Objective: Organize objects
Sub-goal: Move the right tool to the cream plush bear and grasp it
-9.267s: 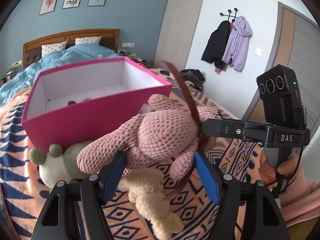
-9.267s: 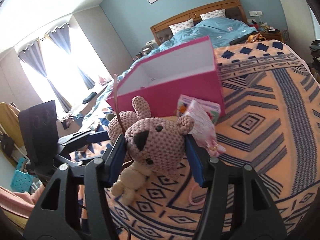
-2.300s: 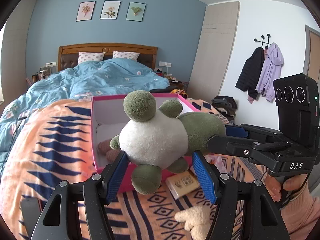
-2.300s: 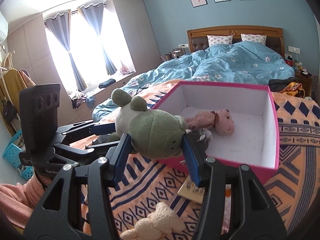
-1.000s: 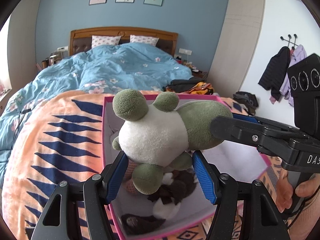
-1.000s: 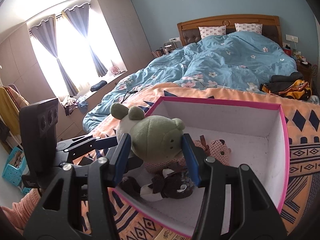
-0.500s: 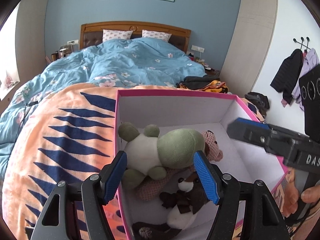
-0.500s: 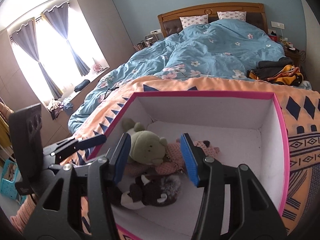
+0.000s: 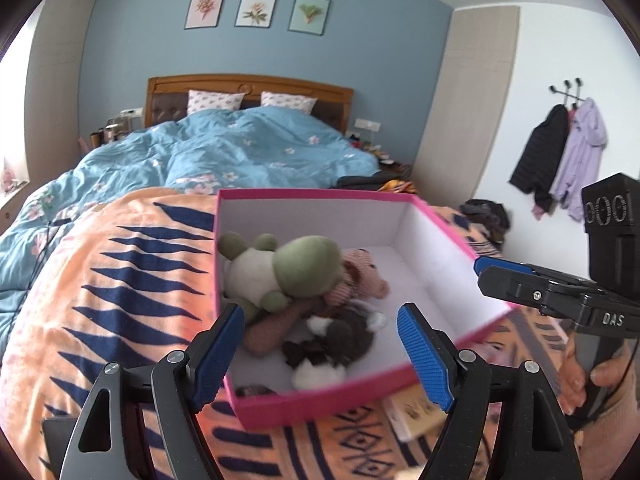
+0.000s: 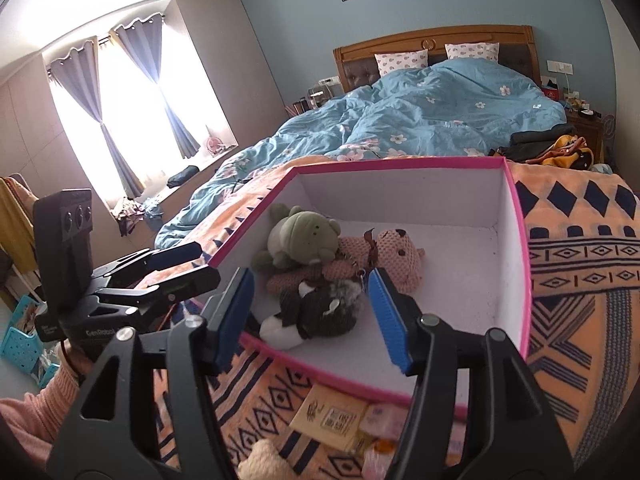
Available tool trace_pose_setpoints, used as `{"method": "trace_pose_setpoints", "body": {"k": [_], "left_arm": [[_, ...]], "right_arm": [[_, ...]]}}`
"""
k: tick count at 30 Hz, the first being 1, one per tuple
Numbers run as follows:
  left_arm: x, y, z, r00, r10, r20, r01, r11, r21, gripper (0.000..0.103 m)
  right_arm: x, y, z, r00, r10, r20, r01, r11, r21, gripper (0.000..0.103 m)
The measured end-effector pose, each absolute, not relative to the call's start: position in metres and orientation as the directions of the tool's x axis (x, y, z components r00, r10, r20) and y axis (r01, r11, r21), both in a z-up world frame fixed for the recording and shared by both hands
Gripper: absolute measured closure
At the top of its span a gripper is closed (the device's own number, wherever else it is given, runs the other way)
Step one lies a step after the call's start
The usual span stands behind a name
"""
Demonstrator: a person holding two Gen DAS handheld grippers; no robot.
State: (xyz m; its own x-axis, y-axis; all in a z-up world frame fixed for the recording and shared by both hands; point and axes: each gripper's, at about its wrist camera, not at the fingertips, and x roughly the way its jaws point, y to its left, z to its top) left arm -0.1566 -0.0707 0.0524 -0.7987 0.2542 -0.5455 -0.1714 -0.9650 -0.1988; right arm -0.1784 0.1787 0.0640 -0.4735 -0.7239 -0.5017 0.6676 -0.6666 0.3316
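A pink box (image 9: 452,236) (image 10: 516,216) with a white inside stands on the orange patterned blanket. In it lie a green and white plush frog (image 9: 288,270) (image 10: 302,234), a pink knitted bear (image 9: 366,278) (image 10: 396,254) and a dark brown and white plush (image 9: 324,350) (image 10: 316,312). My left gripper (image 9: 320,356) is open and empty, above the box's near side. My right gripper (image 10: 314,314) is open and empty too, above the box's near edge. Each gripper shows in the other's view.
A yellow packet (image 10: 328,416) (image 9: 418,410) and pink packets (image 10: 384,420) lie on the blanket (image 9: 100,280) in front of the box. A cream plush (image 10: 264,462) lies at the bottom edge. A blue duvet (image 9: 240,148) covers the bed behind.
Both grippers carried the green frog over the box, opened and let it drop onto the pink bear. Both have since pulled back and up from the box.
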Motion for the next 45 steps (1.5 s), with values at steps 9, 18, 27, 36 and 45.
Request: {"method": "trace_pose_setpoints", "body": {"k": [9, 18, 27, 36, 45], "left_arm": [[-0.107, -0.031, 0.034, -0.757, 0.344, -0.556, -0.286, -0.939, -0.193, 0.020], [-0.081, 0.004, -0.009, -0.665, 0.387, -0.639, -0.339, -0.919, -0.203, 0.020], [-0.062, 0.000, -0.041, -0.602, 0.400, -0.691, -0.293, -0.916, -0.275, 0.020], [-0.048, 0.007, -0.061, -0.535, 0.424, -0.731, -0.299, -0.904, -0.305, 0.023], [-0.044, 0.011, -0.066, -0.490, 0.473, -0.732, -0.333, -0.878, -0.344, 0.046]], "right_arm": [[-0.133, 0.218, 0.047, -0.489, -0.723, -0.488, 0.652, -0.675, 0.345, 0.037], [-0.095, 0.241, -0.007, -0.416, -0.720, -0.555, 0.603, -0.676, 0.424, 0.037], [-0.081, 0.224, -0.047, -0.314, -0.735, -0.601, 0.600, -0.645, 0.474, 0.037], [-0.081, 0.220, -0.060, -0.257, -0.748, -0.612, 0.565, -0.630, 0.532, 0.037], [-0.075, 0.211, -0.065, -0.193, -0.771, -0.607, 0.561, -0.594, 0.577, 0.037]]}}
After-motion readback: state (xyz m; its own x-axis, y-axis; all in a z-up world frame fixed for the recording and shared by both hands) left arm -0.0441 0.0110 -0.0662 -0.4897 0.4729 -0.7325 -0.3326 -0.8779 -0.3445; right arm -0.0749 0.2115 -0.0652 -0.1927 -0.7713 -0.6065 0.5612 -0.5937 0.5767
